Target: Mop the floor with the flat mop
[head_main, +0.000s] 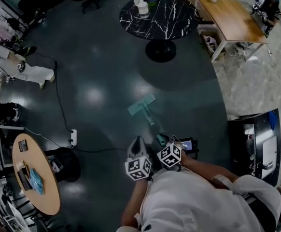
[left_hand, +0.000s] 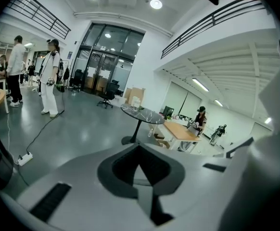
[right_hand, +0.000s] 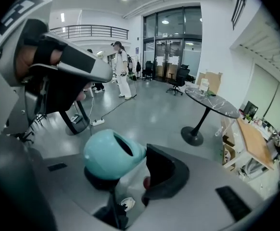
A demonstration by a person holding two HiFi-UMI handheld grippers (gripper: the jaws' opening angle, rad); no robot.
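the person wears a pale grey-white short-sleeved top (head_main: 198, 197), loose and creased across the shoulders. the left gripper (left_hand: 140, 163) has a smooth light-grey shell, with a dark spade-shaped rim formed by its fingers (left_hand: 112, 170). a narrow dark slot (left_hand: 51, 201) is cut into the shell on either side of the fingers. the right gripper (right_hand: 133, 177) has the same grey shell, black finger pads (right_hand: 164, 170) and matching slots to each side of them. behind the fingers sit the left marker cube (head_main: 138, 168) and the right marker cube (head_main: 170, 154), both white with black square patterns.
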